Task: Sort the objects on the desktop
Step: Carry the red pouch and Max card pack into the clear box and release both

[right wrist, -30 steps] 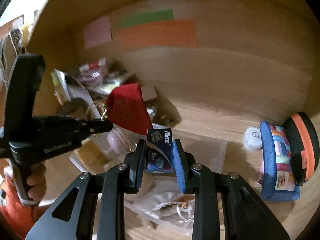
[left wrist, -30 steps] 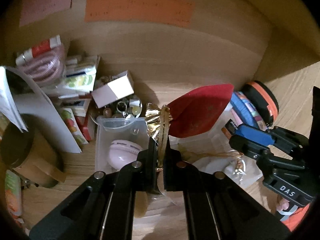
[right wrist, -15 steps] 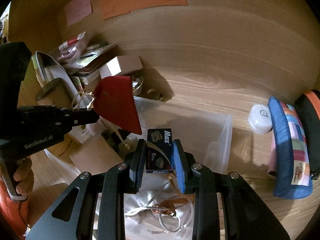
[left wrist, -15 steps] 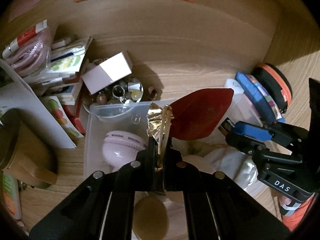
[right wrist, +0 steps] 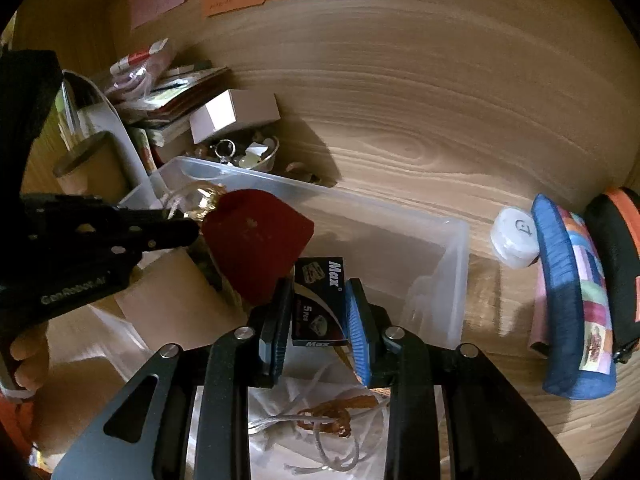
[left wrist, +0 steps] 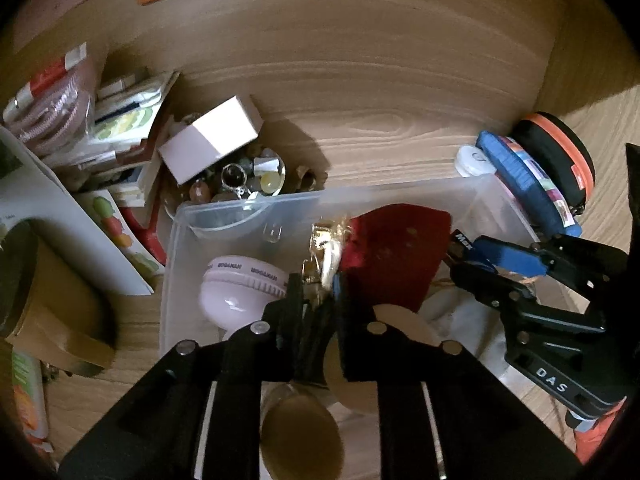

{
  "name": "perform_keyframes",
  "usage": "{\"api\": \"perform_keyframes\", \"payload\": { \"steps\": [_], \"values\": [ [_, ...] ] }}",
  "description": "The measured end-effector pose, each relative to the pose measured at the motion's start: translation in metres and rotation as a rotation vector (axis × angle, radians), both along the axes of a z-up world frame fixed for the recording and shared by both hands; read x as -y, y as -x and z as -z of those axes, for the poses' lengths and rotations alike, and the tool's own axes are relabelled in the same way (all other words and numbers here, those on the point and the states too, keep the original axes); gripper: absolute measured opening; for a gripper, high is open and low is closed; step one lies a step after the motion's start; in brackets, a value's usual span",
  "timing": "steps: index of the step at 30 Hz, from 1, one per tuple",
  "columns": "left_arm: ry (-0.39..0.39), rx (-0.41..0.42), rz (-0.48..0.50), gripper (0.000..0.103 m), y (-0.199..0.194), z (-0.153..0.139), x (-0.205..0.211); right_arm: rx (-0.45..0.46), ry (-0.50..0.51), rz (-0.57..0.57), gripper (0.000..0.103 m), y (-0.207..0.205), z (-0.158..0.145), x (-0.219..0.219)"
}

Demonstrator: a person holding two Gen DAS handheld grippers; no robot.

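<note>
My left gripper (left wrist: pixel 317 286) is shut on the gold-trimmed neck of a red pouch (left wrist: pixel 394 254), held low over a clear plastic bin (left wrist: pixel 256 206). The pouch also shows in the right wrist view (right wrist: pixel 256 244). My right gripper (right wrist: pixel 318 308) is shut on a small dark "Max" box (right wrist: pixel 320 300), over the same bin (right wrist: pixel 452 264). In the left wrist view the right gripper (left wrist: pixel 468 258) sits just right of the pouch. A pink round case (left wrist: pixel 240 288), a white cloth bag (right wrist: pixel 320 424) with cords and tan discs (left wrist: pixel 300 436) lie in the bin.
A white carton (left wrist: pixel 210 138) and a dish of trinkets (left wrist: pixel 244 178) stand behind the bin. Books and packets (left wrist: pixel 120 120) pile at the left, with a tape roll (left wrist: pixel 52 320). A white cap (right wrist: pixel 514 236), a blue pouch (right wrist: pixel 572 300) and a black-orange case (right wrist: pixel 616 264) stand at the right.
Both grippers have moved forward and down toward the bin, keeping their loads. The red pouch now hangs inside the bin's outline, close to the Max box.
</note>
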State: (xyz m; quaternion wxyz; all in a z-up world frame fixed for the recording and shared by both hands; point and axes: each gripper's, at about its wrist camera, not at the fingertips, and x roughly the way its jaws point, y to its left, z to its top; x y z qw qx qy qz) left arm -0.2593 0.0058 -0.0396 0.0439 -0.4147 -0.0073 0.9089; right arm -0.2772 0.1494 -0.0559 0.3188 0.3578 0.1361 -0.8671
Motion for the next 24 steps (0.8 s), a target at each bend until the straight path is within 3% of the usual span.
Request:
{"api": "perform_keyframes", "payload": {
  "steps": [2, 4, 14, 18, 19, 20, 24],
  "values": [
    [0.016, -0.019, -0.005, 0.031, -0.002, -0.002, -0.002, -0.002, -0.005, 0.005, 0.025, 0.001, 0.0, -0.001],
    [0.025, -0.037, -0.01, 0.038, -0.003, -0.004, -0.004, 0.004, -0.003, 0.005, 0.025, 0.003, 0.0, -0.002],
    [0.003, -0.065, -0.008, 0.039, -0.009, -0.016, -0.003, 0.028, 0.045, -0.003, 0.026, 0.004, -0.01, -0.007],
    [0.016, -0.095, -0.014, 0.04, -0.017, -0.029, -0.005, -0.011, 0.069, 0.02, 0.045, -0.002, -0.025, -0.013],
    [0.027, -0.106, -0.015, 0.046, -0.02, -0.033, -0.007, -0.029, 0.075, 0.027, 0.049, -0.005, -0.03, -0.015],
    [0.037, -0.118, -0.016, 0.053, -0.023, -0.036, -0.008, -0.04, 0.081, 0.032, 0.05, -0.006, -0.034, -0.016],
    [0.055, -0.161, -0.015, 0.058, -0.038, -0.051, -0.011, -0.069, 0.11, 0.042, 0.053, -0.015, -0.051, -0.025]
  ]
}}
